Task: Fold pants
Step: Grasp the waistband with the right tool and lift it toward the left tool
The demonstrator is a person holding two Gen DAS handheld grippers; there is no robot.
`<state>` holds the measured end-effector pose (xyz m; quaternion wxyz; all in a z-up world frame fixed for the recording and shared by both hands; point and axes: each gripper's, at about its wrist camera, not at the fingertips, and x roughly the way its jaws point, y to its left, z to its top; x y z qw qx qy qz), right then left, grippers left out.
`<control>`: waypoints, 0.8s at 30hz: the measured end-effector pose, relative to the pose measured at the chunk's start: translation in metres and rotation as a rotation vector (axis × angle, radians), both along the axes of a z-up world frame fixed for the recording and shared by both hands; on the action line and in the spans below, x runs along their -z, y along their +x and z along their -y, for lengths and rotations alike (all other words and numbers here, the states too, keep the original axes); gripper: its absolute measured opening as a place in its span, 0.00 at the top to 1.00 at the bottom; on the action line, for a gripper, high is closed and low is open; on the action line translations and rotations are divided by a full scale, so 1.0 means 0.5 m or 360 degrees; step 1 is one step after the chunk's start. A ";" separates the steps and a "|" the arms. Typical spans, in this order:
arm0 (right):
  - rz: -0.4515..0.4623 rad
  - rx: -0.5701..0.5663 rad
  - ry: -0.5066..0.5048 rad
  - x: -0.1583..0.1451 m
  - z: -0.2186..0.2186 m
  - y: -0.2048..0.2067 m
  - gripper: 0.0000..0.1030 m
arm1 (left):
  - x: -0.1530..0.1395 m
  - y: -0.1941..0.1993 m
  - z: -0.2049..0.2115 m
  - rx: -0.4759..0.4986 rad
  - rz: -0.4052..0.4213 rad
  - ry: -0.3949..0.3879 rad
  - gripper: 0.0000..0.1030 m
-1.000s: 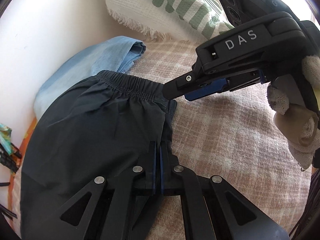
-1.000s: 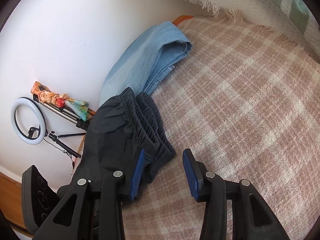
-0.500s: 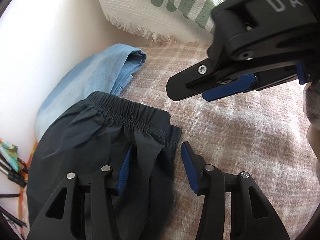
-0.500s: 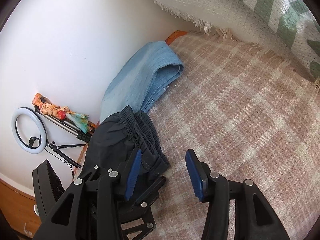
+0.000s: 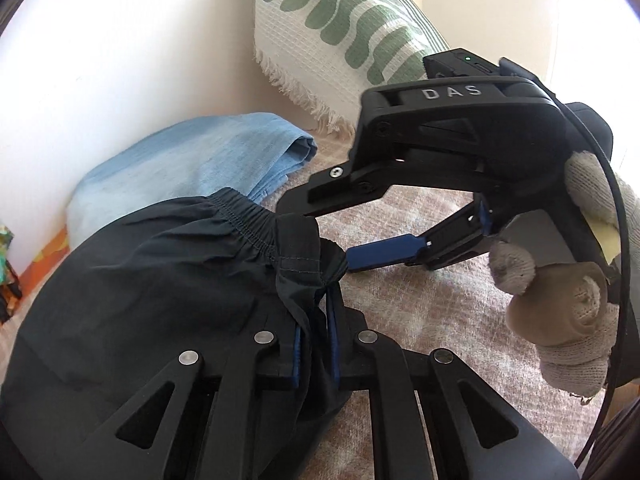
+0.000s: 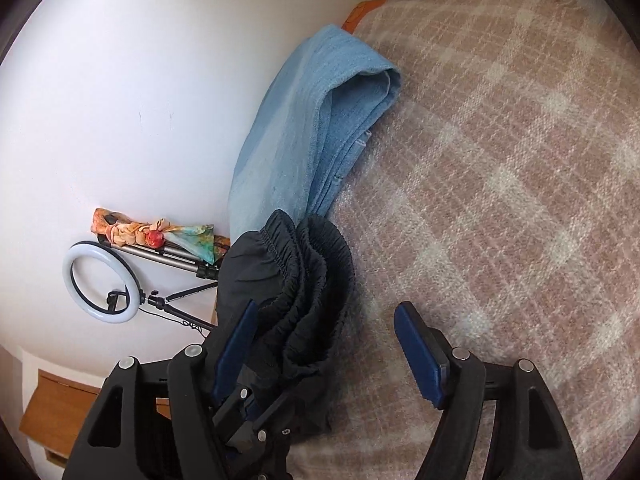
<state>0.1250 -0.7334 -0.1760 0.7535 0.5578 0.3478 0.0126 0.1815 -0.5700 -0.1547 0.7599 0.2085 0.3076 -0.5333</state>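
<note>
A: Where were the dark pants?

B: They lay on the plaid blanket covering the bed, their elastic waistband bunched at the near corner, just beside a folded light-blue garment that sat against the white wall.

A: And the left hand-held gripper?

B: Its blue pads were clamped tight on a fold of the pants fabric just below the waistband corner, with the cloth gathered between them.

A: The right hand-held gripper?

B: Its jaws were opening wide. The gathered waistband sat between them, closer to the left pad. From the left wrist view one blue pad seemed to touch the waistband corner, though the fabric hid the contact, so I couldn't be sure. The gloved hand held the handle.

A: Anything else around?

B: A green-patterned fringed pillow at the head of the bed, and a ring light on a stand beside the bed.
</note>
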 end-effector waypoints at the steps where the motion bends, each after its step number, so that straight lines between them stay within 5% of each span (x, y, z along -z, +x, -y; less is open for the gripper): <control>1: 0.0009 -0.0009 0.0007 0.002 0.000 0.008 0.29 | 0.001 -0.004 0.000 0.0007 0.0004 -0.0001 0.91; 8: 0.0047 -0.0106 0.0054 0.001 -0.019 0.052 0.32 | 0.006 -0.020 -0.001 0.0074 0.0064 0.0016 0.91; 14: 0.0014 -0.0145 0.0013 0.020 -0.042 0.075 0.82 | 0.004 -0.021 -0.005 0.0077 0.0054 0.0028 0.91; 17: 0.0042 -0.0107 -0.0127 -0.015 -0.046 0.069 0.84 | -0.005 -0.024 -0.015 0.0077 0.0050 0.0080 0.84; 19: 0.0076 -0.0095 -0.0230 -0.052 -0.046 0.063 0.85 | -0.024 -0.024 -0.038 0.0071 0.0024 0.0078 0.68; 24: 0.0113 -0.0121 -0.0484 -0.147 -0.074 0.062 0.85 | -0.099 -0.026 -0.157 -0.0022 -0.0049 -0.0003 0.61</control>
